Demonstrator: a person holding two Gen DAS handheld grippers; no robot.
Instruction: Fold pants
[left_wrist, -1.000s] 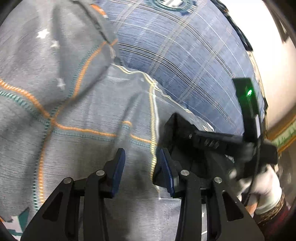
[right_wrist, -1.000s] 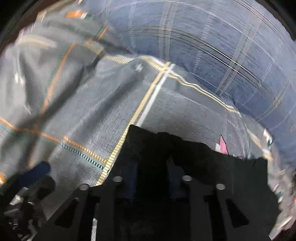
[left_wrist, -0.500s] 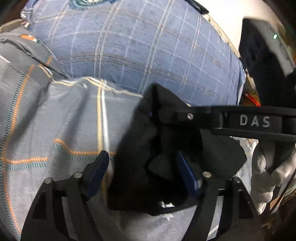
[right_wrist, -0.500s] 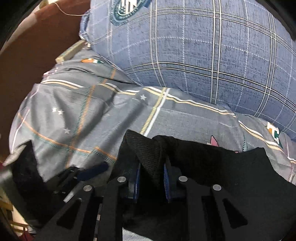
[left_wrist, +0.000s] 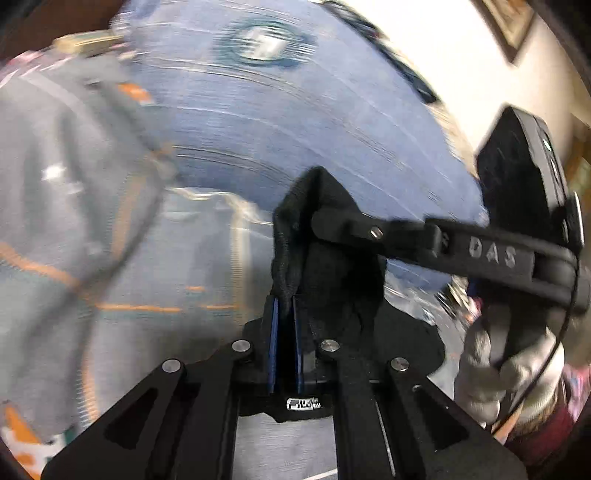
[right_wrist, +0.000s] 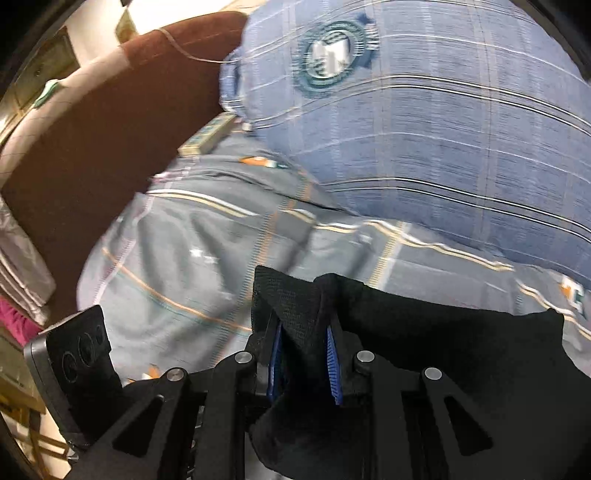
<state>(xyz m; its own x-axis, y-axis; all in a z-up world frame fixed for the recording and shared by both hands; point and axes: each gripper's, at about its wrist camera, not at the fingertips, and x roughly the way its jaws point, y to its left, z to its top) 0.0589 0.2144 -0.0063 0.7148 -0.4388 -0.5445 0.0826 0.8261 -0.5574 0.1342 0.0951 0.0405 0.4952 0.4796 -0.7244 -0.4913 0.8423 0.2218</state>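
Observation:
The black pants (left_wrist: 332, 280) hang bunched between both grippers above the grey patterned bedsheet (left_wrist: 129, 258). My left gripper (left_wrist: 284, 314) is shut on a fold of the pants' edge. My right gripper (right_wrist: 303, 332) is shut on a thick bunch of the same black fabric (right_wrist: 443, 350), which drapes off to the right. In the left wrist view the right gripper's body (left_wrist: 480, 251) and the gloved hand (left_wrist: 509, 369) sit close on the right. The left gripper's body shows at the lower left of the right wrist view (right_wrist: 74, 369).
A big blue plaid pillow (right_wrist: 443, 129) lies at the back of the bed. A brown headboard (right_wrist: 110, 129) stands at the left, with a white wall (left_wrist: 461, 55) behind. The bedsheet (right_wrist: 184, 277) lies below both grippers.
My left gripper has closed from open onto the pants' edge. Both grippers have risen with the pants, and more of the pillow and headboard shows.

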